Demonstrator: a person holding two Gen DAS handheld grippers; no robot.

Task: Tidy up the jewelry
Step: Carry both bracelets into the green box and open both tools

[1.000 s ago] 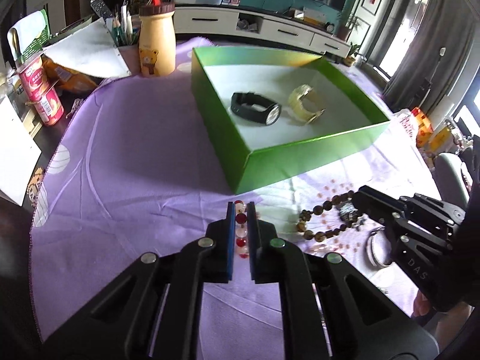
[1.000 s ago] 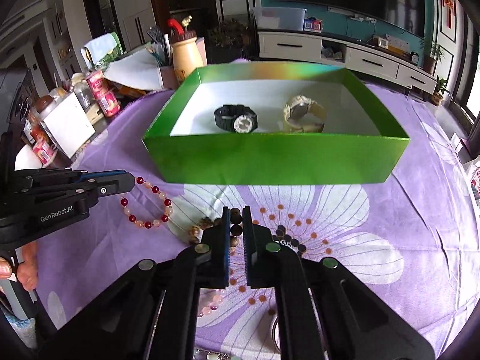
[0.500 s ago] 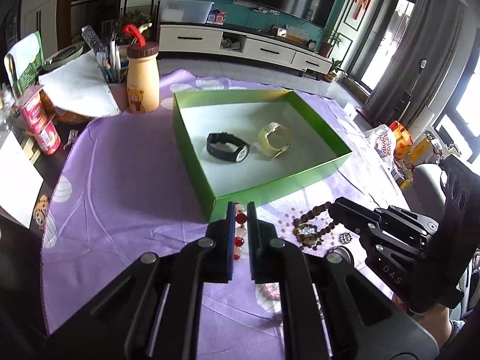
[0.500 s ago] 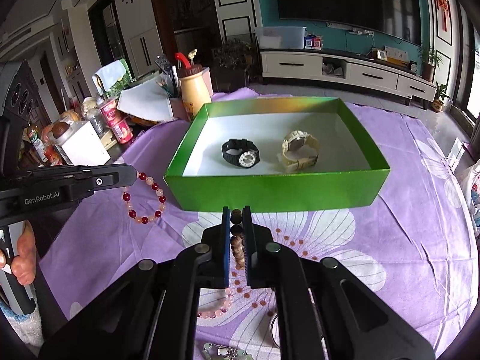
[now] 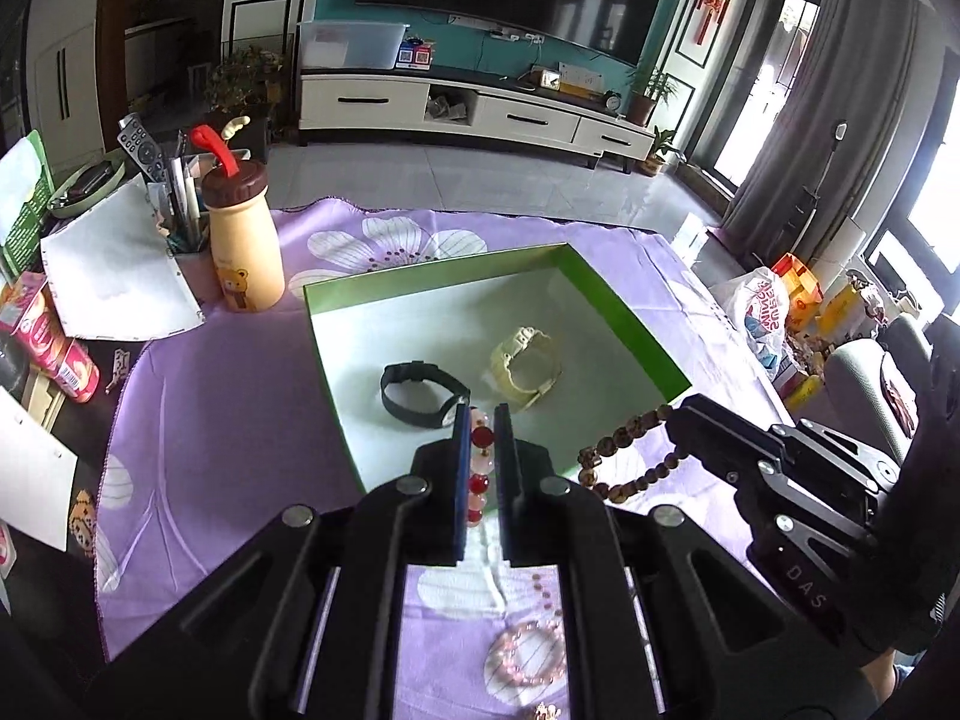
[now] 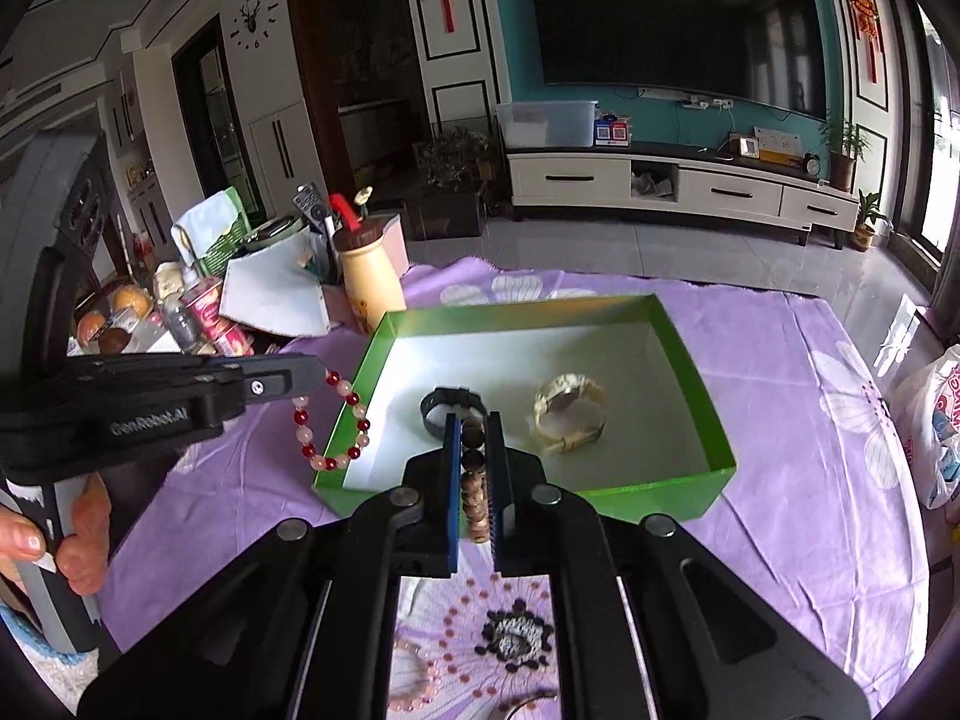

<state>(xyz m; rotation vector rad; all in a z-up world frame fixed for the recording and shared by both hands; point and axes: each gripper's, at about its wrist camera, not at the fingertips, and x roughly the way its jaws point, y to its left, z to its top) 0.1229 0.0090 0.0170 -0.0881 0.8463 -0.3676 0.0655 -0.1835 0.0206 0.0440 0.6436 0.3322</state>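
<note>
Two tools hang above the purple flowered cloth (image 5: 198,420) on the desk, each clamped nearly closed on a bead bracelet. Nearest the left camera, the left tool (image 5: 482,420) pinches a red and pale pink bead bracelet (image 5: 480,468) between its blue-edged fingers; in the right wrist view the same loop dangles free in the air from that tool's tip, beside the left wall of the box. The right tool (image 6: 474,426) grips a dark brown wooden bead bracelet (image 6: 473,480), whose loop shows in the left view hanging from the tip, over the cloth just off the box's near right corner. Low on the cloth beneath the tools lie a pink bead bracelet (image 5: 528,654) and a dark beaded piece with a pale centre (image 6: 513,639). A person's fingers (image 6: 84,546) wrap the left tool's handle at the frame's edge. Beyond the tools sits the open green box (image 6: 690,360) with a white floor, holding a black wristwatch (image 5: 420,393) and, to its right and apart from it, a cream wristwatch (image 5: 528,366). Past the box's far left corner stands a tan bear-print bottle (image 5: 246,234) with a brown cap, next to a pen holder (image 5: 183,222) and white paper (image 5: 114,270). Farther off, a white TV cabinet (image 6: 684,186) runs under a wall-mounted television (image 6: 672,18).
</note>
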